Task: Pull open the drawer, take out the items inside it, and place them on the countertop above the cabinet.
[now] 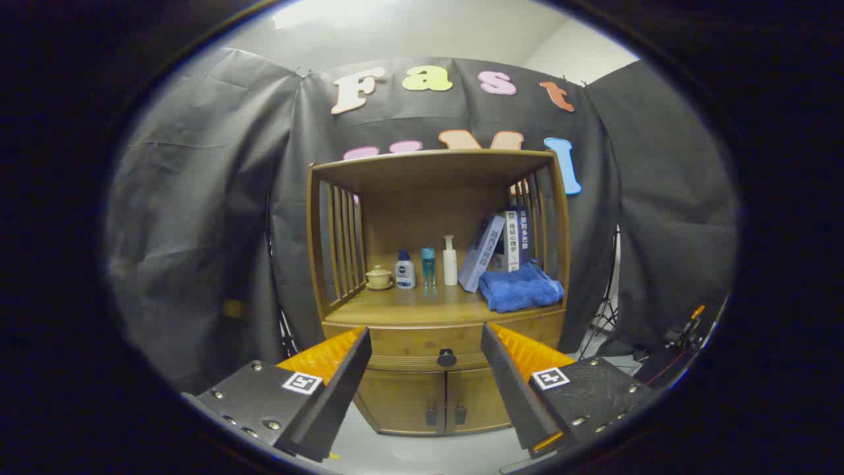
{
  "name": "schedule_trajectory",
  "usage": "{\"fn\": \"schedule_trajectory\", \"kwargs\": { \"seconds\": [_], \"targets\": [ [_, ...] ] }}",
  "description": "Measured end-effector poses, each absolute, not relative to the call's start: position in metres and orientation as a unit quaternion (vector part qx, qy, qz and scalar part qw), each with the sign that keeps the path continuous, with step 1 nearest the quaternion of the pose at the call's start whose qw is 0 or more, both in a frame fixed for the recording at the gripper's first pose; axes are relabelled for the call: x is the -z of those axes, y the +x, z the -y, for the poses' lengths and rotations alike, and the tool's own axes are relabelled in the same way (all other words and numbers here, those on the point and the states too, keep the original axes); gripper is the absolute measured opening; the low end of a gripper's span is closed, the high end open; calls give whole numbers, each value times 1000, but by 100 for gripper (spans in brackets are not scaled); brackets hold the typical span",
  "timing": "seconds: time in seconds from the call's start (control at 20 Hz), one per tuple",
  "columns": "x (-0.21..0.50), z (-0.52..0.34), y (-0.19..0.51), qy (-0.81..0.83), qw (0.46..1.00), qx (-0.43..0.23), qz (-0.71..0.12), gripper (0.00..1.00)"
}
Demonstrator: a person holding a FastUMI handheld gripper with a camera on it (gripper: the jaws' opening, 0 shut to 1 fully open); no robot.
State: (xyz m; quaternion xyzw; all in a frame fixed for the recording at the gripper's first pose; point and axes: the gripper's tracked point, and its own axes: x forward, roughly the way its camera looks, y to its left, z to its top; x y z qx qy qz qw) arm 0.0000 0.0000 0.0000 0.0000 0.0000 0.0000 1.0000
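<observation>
Wooden cabinet (pixel 438 290): stands against the booth's dark cloth wall, beyond the fingers; slatted sides, open shelf above, drawer and two lower doors (pixel 428 399) below; its foot is partly cut off behind the fingers.
Counter (pixel 422 305): the shelf surface above the drawer; carries all loose items listed below.
Drawer (pixel 422 343): shut, a dark round knob (pixel 446 357) at its middle; contents hidden; both ends of its front covered by the fingertips.
Hand-held gripper (pixel 425 353): held level and facing the cabinet front, wide open, holding nothing; the knob sits in the gap between the fingers, apart from both; how near the tips are to the drawer front cannot be told.
Blue towel (pixel 521 290): folded, at the counter's right end.
Books (pixel 501 247): several, leaning behind the towel; the rear ones are partly hidden.
White pump bottle (pixel 450 260); dark-capped white bottle (pixel 405 270); slim teal bottle (pixel 428 265): upright in a row at the back.
Small lidded cup (pixel 379 277): on a saucer, leftmost; detail hard to make out.
</observation>
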Motion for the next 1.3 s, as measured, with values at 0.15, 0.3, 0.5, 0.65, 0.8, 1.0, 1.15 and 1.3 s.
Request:
{"fn": "schedule_trajectory", "kwargs": {
  "seconds": [0.15,0.3,0.5,0.65,0.8,1.0,1.15,1.3],
  "targets": [
    [2,-6,0,0,1000,-9,-2,100],
    [1,-3,-1,-11,1000,-3,4,100],
    [6,-7,0,-11,1000,-9,2,100],
    [12,-11,2,-16,1000,-15,-3,100],
    [16,-10,2,-19,1000,-14,-6,100],
    [20,-9,3,-20,1000,-12,-6,100],
    [23,-10,8,-22,1000,-16,-6,100],
    [24,-5,13,-16,1000,-11,0,100]
  ]
}}
